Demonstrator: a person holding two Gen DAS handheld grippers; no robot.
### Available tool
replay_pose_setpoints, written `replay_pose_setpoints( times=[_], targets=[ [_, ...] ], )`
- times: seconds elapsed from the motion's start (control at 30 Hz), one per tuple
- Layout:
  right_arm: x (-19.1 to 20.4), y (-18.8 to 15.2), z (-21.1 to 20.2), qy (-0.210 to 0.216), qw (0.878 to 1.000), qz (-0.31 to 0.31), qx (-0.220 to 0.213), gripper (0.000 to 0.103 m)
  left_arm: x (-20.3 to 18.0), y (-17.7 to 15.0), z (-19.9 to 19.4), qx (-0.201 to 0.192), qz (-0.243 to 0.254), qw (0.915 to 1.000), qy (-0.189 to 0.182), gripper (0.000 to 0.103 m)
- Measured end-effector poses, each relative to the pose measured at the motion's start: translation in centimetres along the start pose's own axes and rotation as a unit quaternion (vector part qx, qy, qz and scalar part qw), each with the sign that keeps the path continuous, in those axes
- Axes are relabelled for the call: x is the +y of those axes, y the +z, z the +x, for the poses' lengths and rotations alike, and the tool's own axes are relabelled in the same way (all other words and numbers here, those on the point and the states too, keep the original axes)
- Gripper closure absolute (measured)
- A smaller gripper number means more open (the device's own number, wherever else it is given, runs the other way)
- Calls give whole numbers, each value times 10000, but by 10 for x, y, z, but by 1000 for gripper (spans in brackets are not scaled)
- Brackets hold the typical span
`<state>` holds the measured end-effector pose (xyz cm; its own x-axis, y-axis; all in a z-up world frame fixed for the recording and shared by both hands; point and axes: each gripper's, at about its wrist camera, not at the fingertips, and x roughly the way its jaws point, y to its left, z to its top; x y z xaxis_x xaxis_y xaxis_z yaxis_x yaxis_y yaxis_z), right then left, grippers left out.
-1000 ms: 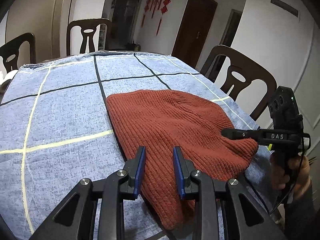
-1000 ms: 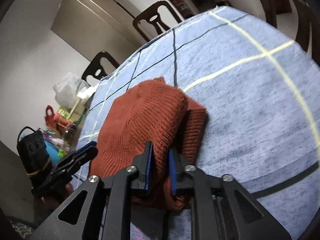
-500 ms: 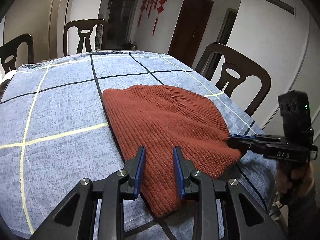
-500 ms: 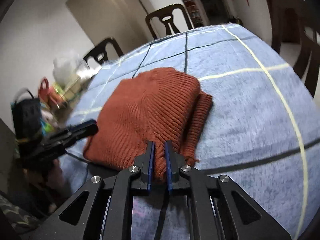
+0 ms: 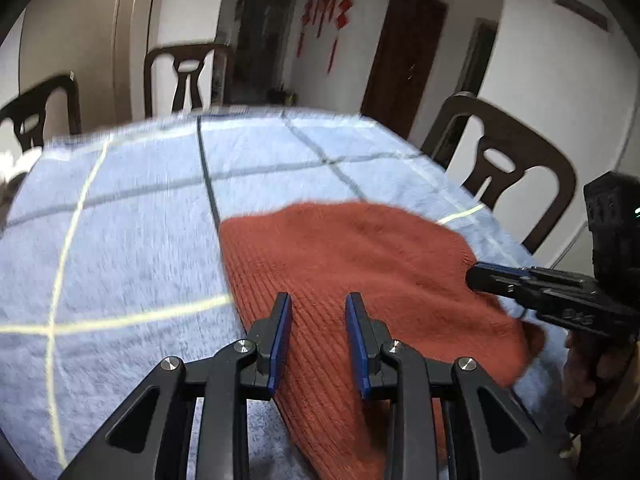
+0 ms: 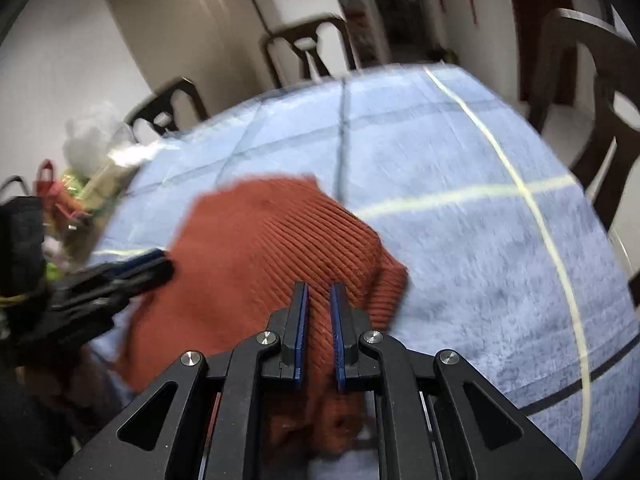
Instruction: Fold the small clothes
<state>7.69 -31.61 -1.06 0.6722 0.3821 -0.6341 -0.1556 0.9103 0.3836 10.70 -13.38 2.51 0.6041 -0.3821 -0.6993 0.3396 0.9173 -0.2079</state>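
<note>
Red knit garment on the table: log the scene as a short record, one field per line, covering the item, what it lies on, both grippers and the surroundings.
item: red knit garment, ribbed, lying flat
surface: table under a blue checked cloth
left gripper: jaws apart over the near edge of the knit, not pinching it
right gripper: jaws narrow, closed on a fold of the knit at its corner
surroundings: dark wooden chairs around the table, red hanging ornaments on the far wall
image quality: motion blur in both views
</note>
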Motion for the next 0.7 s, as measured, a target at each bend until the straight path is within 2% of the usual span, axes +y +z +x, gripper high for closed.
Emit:
replay_pose_setpoints(
  times=[0.07, 0.23, 0.3, 0.43, 0.6, 0.67, 0.7],
  targets=[
    [-6, -2, -1, 98, 9998, 143, -36, 93, 0, -4, 1, -71, 66, 9999, 34, 73],
    [0, -1, -9, -18, 10000, -15, -51, 92, -4, -4, 2, -78, 112, 9999, 107, 73],
    [8, -2, -20, -112, 9996, -201, -144, 90, -2, -3, -1, -52, 73, 9999, 76, 73],
    [25, -12, -43, 24, 9980, -578, -245, 90, -2, -8, -24, -163, 93, 9998, 12, 73],
    [33, -36, -45, -37, 9958, -911, 14, 90, -3, -26, -45, -179, 43, 9998, -94, 73],
    [23, -42, -34, -232, 9962, -823, 160, 89, -3, -35, -44, -90, -16, 9998, -150, 73],
    [19, -43, -35, -143, 9971, -742, 97, 89, -3, -38, -42, -40, -33, 9999, -135, 73]
  ],
)
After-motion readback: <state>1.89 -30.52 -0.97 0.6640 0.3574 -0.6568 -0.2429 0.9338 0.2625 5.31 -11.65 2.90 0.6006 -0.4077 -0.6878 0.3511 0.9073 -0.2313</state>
